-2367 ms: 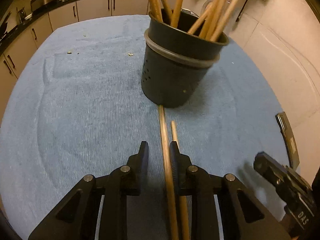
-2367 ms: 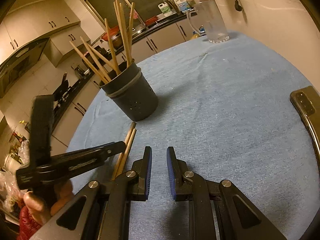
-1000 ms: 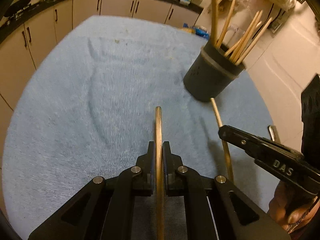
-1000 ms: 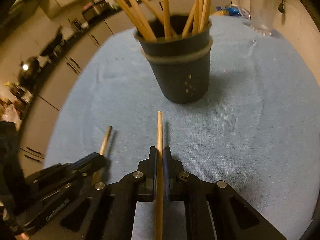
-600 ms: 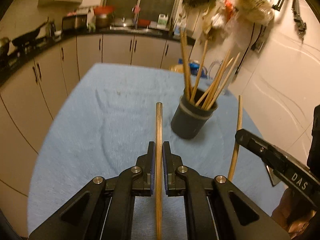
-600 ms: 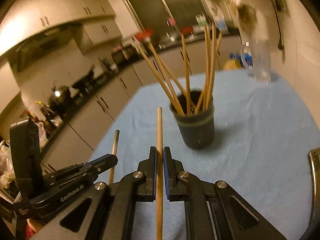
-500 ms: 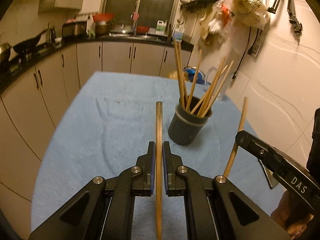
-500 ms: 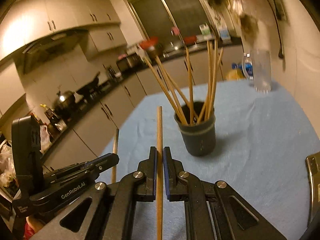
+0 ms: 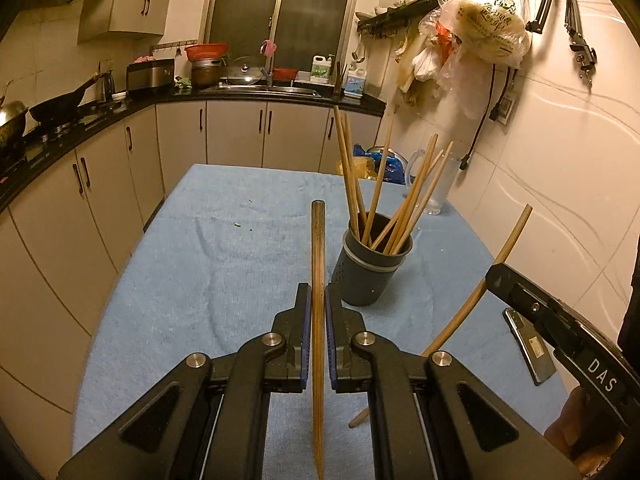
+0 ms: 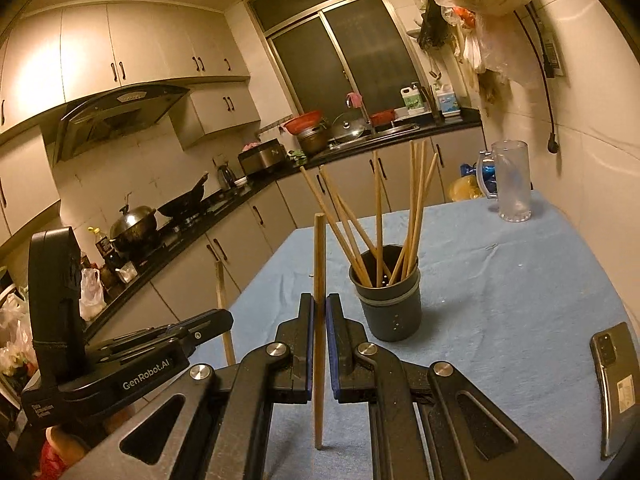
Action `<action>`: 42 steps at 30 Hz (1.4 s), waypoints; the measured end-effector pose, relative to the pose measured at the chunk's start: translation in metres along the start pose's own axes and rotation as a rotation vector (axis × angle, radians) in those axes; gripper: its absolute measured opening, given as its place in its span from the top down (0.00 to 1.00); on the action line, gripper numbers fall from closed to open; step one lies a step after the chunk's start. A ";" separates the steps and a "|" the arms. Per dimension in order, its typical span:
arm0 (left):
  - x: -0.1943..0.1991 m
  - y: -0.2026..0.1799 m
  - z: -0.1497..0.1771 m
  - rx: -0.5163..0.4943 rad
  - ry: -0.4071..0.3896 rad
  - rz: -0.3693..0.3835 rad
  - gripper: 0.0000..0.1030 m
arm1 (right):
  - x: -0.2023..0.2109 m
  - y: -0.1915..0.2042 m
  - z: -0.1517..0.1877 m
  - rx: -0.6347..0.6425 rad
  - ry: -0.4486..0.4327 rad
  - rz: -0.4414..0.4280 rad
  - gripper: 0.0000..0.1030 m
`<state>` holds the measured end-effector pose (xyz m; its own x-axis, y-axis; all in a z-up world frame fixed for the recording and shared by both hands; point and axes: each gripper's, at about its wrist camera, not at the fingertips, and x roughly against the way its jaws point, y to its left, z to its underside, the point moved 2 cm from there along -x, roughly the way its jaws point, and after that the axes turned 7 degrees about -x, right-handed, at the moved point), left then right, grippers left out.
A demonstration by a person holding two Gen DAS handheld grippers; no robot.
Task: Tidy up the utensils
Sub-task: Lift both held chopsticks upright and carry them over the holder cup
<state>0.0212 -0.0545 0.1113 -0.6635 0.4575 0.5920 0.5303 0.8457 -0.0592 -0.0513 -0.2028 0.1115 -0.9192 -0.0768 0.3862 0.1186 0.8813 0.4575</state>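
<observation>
Two grippers each held one chopstick above the tabletop

Two handheld grippers were raised over a tabletop [image 9: 168, 280] covered in blue cloth, in a dim kitchen. The left gripper [image 9: 317, 300] was clamped shut on a dark wooden chopstick [image 9: 318, 264], which ran straight forward between its blue pads and ended past the fingertips. The right gripper [image 10: 319, 312] was likewise closed on a paler chopstick [image 10: 319, 264], held nearly upright between its pads, with the lower end hanging free above the cloth.

A dark round holder [image 10: 390, 304] stood upright on the cloth, just ahead and to the right of both grippers. Several more chopsticks [image 10: 378, 220] leaned inside it, fanning outwards. Neither held chopstick touched the holder.

Further back on the right, a clear glass mug [image 10: 510, 180] stood near the far edge of the tabletop. A phone [image 10: 614, 384] lay flat near the right edge. Kitchen cabinets [image 9: 100, 184] lined the wall on the left.
</observation>
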 end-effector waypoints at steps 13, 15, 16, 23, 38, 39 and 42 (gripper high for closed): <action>-0.001 -0.003 -0.005 -0.011 -0.005 0.000 0.94 | 0.005 -0.005 -0.004 -0.018 -0.011 0.005 0.94; -0.001 -0.002 -0.006 -0.012 -0.005 -0.001 0.94 | 0.006 -0.005 -0.004 -0.024 -0.012 0.005 0.94; -0.001 -0.003 -0.006 -0.012 -0.004 0.000 0.94 | 0.006 -0.006 -0.005 -0.025 -0.012 0.005 0.94; -0.001 -0.004 -0.008 -0.020 -0.012 0.000 0.94 | 0.010 -0.008 -0.008 -0.031 -0.022 0.008 0.94; -0.001 -0.008 -0.014 -0.028 -0.018 0.003 0.94 | 0.019 -0.011 -0.017 -0.041 -0.048 0.015 0.94; -0.001 -0.008 -0.013 -0.028 -0.017 0.003 0.94 | 0.019 -0.011 -0.018 -0.039 -0.052 0.017 0.94; 0.000 -0.008 -0.017 -0.030 -0.020 0.005 0.94 | 0.020 -0.013 -0.025 -0.040 -0.060 0.019 0.94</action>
<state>0.0260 -0.0659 0.1252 -0.6712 0.4674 0.5754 0.5491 0.8349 -0.0376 -0.0622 -0.2271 0.1333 -0.9375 -0.0309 0.3466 0.1501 0.8627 0.4829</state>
